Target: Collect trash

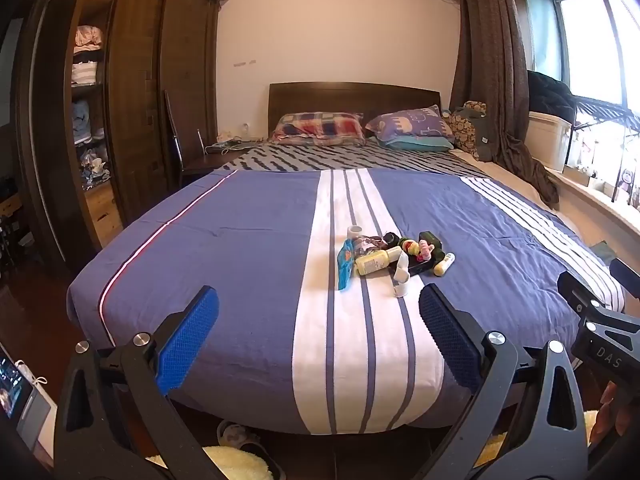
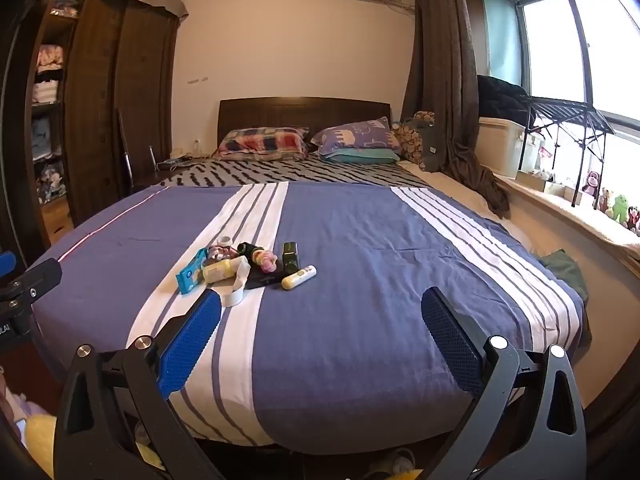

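Note:
A small heap of litter lies on the bed's white stripe: a blue wipes packet (image 1: 346,263) (image 2: 191,271), a pale yellow bottle (image 1: 374,263) (image 2: 219,270), a white tube (image 1: 401,280) (image 2: 236,286), a yellow-and-white stick (image 1: 445,264) (image 2: 299,277), a green box (image 2: 291,256) and a pink crumpled piece (image 2: 267,261). My left gripper (image 1: 318,344) hangs open over the foot of the bed, short of the heap. My right gripper (image 2: 320,344) is open too, with the heap ahead to its left. Nothing sits between either pair of blue pads.
The bed (image 1: 224,240) has a blue and white striped cover, two pillows (image 2: 264,144) and a dark headboard. A wooden wardrobe (image 1: 132,120) stands left; a curtain, window sill and drying rack (image 2: 560,120) right. Slippers lie on the floor below the bed's foot.

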